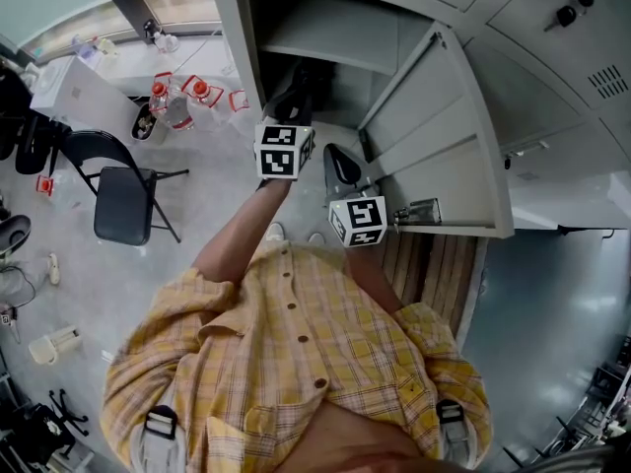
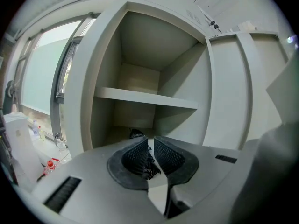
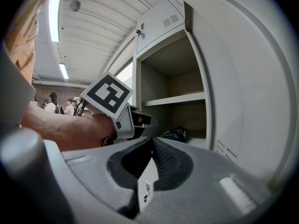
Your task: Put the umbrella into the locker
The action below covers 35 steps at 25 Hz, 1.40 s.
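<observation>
Lying on the floor of the open grey metal locker (image 2: 187, 73), below its shelf, the dark folded umbrella (image 3: 176, 135) sits just beyond the left gripper (image 2: 150, 141), whose jaws pinch a black strap-like scrap (image 2: 148, 166). The right gripper (image 3: 152, 141) hangs beside it, jaws together, empty.

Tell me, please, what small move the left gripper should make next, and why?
Probably open the jaws of the left gripper: the dark folded fabric umbrella already lies in the lower compartment of the pale grey metal locker, yet a black fold of it seems pinched between the nearly closed jaws, so withdrawing might drag it out.
</observation>
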### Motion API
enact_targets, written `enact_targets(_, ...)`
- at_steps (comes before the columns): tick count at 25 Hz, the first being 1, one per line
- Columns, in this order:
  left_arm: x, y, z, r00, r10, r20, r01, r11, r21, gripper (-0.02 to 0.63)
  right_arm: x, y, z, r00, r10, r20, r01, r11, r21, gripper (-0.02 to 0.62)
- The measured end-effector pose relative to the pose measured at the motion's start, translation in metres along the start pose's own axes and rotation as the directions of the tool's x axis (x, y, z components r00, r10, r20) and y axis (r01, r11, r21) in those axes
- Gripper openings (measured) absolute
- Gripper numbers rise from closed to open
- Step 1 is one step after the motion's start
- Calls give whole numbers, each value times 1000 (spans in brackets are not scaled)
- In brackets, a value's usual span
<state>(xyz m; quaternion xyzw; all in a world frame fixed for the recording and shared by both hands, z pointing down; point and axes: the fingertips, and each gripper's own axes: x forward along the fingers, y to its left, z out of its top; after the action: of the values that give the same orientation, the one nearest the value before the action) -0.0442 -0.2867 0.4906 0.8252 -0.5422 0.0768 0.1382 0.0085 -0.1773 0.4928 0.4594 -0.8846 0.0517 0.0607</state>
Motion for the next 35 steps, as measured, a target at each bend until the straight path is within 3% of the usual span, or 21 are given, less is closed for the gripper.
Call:
enact_targets(6,-21,-3,-4,1000,-1,24,1,1000,-5,8,-2,1,0,1000,-5,3,4,1000,6,-3)
enact_targets(27,-70,-16,-35,997,-74,4,73,996,57,5,-5,-2,-12,999,-2,-41,3,999,37,-3)
enact_targets(32,-79,-29,-47,995,-96,-22,98,984,147,5,-5,0,-10,999,8,-31,-6,999,41,-3)
enact_targets(35,-81,-33,-51,994,-105,-28,108,982,156,5,-5,0,-7,1000,18,-17,-17,999,41,-3)
